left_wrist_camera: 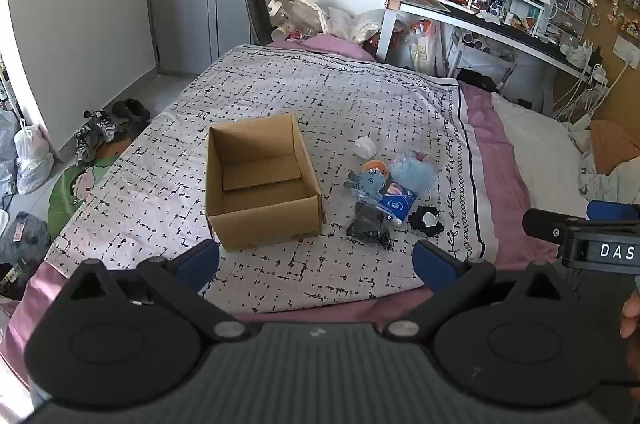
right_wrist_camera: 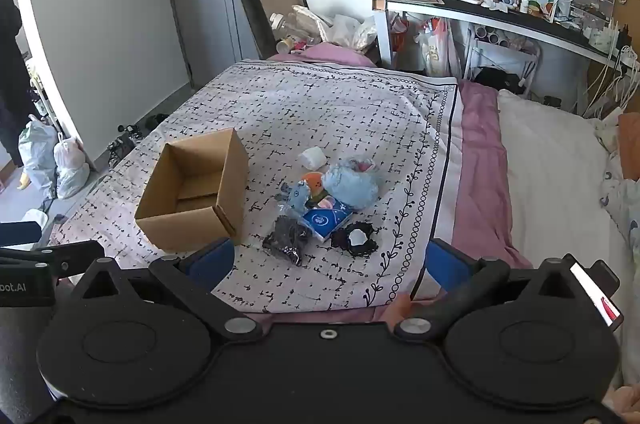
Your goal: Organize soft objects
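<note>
Cardboard box [left_wrist_camera: 260,184] sits empty on the bed [left_wrist_camera: 500,160], pile of soft things just right of it: black pouch [left_wrist_camera: 370,226], blue plush [left_wrist_camera: 370,182], black scrunchie [left_wrist_camera: 426,220]. My left gripper [left_wrist_camera: 316,260] and right gripper [right_wrist_camera: 330,262] both hover short of the pile, jaws wide open, nothing held. I'd take the near pouch first, pinch its middle, and drop it in the box.

cardboard box [left_wrist_camera: 260,184]: open, upright (bare inside) | soft items [left_wrist_camera: 384,192]: heaped just beside it
</note>
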### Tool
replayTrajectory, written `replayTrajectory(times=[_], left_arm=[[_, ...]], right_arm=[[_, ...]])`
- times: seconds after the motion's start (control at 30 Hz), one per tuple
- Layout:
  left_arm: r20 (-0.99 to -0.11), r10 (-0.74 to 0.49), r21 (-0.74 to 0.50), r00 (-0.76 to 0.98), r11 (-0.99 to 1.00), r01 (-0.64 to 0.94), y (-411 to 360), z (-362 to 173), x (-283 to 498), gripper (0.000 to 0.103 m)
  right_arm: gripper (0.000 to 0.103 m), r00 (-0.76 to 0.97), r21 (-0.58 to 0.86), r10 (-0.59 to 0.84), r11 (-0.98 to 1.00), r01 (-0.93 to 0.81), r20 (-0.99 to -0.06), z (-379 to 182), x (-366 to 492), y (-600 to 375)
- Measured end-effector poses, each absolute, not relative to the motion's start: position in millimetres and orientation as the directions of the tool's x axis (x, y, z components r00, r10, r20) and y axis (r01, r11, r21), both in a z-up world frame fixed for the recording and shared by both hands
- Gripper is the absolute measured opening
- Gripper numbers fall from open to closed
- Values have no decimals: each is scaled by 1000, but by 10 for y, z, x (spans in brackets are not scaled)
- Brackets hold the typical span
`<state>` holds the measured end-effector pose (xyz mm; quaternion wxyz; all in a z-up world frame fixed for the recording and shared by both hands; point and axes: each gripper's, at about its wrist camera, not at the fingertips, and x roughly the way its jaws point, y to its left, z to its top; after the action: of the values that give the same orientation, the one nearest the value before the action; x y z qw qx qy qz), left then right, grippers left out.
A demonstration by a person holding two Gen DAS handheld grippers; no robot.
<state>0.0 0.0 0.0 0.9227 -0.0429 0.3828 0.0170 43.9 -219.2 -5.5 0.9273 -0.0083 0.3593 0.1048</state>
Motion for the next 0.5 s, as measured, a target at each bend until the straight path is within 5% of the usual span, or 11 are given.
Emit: replayTrajectory(times=[0.5], left_arm=[[-706, -4, -69, 709, 996, -64, 1, 0, 0, 102]], right_arm=[[103, 722, 61, 190, 978, -202, -665, -58, 436, -2189]])
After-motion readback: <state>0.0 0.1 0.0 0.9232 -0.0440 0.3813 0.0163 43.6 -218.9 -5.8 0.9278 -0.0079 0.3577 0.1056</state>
